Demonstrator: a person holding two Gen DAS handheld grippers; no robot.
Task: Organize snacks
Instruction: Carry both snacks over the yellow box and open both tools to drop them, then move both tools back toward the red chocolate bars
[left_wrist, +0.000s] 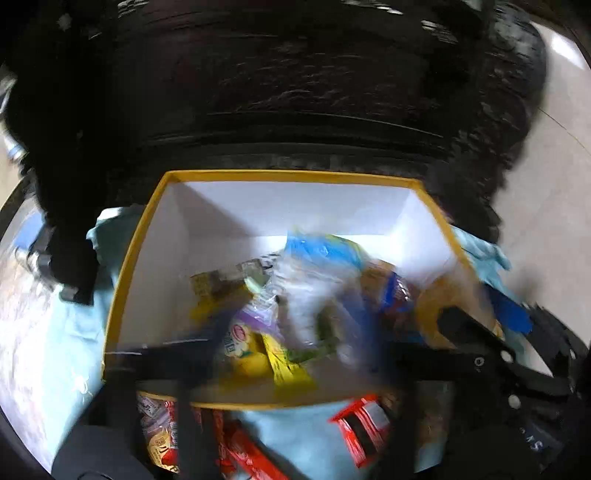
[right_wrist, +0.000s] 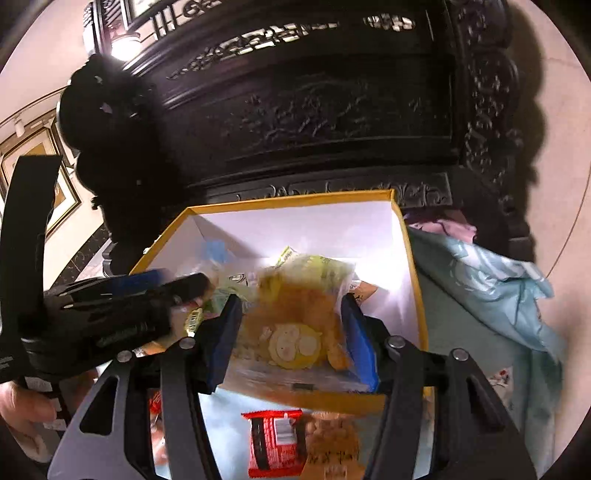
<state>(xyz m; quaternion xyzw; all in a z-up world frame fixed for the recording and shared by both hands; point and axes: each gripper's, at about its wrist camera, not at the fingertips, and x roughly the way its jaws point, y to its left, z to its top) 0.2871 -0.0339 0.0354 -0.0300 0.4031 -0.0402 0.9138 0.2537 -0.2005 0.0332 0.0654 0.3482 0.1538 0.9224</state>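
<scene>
A: How far along is the task judged to be?

B: Well advanced. Several packets are seen piled inside the yellow-rimmed box, ahead of both tools. A clear bag of snacks is pinched between the blue pads of the right gripper, over the box's near edge. A red packet is left outside, below that gripper. The left gripper is blurred; its state cannot be told.

A: And the surroundings?

B: A carved dark wooden cabinet is shown beyond the box, a light blue cloth beneath and right of it.
</scene>
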